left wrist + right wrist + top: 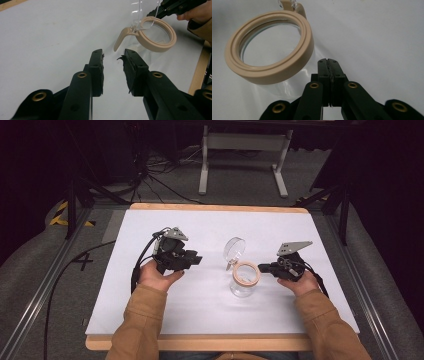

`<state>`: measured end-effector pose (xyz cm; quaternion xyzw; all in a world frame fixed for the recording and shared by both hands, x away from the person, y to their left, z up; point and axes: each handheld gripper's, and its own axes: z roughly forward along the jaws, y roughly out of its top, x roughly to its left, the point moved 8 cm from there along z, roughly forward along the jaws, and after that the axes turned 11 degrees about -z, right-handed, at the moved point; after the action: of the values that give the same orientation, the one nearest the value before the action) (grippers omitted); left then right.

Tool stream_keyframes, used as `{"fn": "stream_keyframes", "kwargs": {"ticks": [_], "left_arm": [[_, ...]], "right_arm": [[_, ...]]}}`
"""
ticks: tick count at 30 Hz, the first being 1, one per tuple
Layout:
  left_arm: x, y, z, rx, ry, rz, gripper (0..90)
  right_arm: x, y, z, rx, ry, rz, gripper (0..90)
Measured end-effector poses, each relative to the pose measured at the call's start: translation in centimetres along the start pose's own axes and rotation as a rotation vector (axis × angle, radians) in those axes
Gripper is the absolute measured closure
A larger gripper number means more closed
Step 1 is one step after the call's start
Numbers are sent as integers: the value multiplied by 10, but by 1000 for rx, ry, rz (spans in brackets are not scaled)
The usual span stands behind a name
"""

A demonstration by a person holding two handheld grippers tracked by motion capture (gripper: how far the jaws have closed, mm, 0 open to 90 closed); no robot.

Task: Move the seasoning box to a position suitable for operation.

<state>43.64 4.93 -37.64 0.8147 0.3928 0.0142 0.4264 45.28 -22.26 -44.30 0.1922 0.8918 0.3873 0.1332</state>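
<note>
Grippers number two, one held in each hand above a white table [150, 310] with a wooden edge. One clear jar [243, 281] with a beige rim ring is counted, and one clear lid [234, 247] is seen swung up and back from that ring, with one beige latch [121, 37] hanging at the hinge side.

At the left of the high view, the left gripper [195, 260] is held by the left hand [157, 276], its jaws pointed rightward at the jar. In the left gripper view its jaws are seen spread, with a plain gap between the pads and nothing between them; the latch lies just ahead of the tips, apart from them. A wide stretch of bare table is seen left of this gripper, out to the left edge.

The jar stands upright between the two grippers, near the middle of the table and somewhat right of centre. Bare table is seen in front of it toward the near wooden edge and behind it toward the far edge.

At the right, the right gripper [263, 267] is held by the right hand [299, 282], its tips just beside the ring. In the right gripper view its jaws are seen pressed together, nothing pinched; contact with the ring cannot be told. Open table is left to its right.
</note>
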Motion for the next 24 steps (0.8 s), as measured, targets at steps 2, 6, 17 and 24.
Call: {"fn": "stream_keyframes", "kwargs": {"ticks": [2, 6, 17, 24], "left_arm": [[0, 0, -1, 6, 1, 12, 694], [-1, 0, 0, 7, -3, 16, 695], [1, -2, 0, 11, -5, 2, 694], [5, -1, -1, -3, -5, -13, 721]], "right_arm": [[2, -1, 3, 6, 6, -7, 892], [5, -2, 9, 17, 21, -17, 892], [6, -6, 15, 30, 31, -8, 893], [7, -7, 14, 29, 43, 6, 893]]}}
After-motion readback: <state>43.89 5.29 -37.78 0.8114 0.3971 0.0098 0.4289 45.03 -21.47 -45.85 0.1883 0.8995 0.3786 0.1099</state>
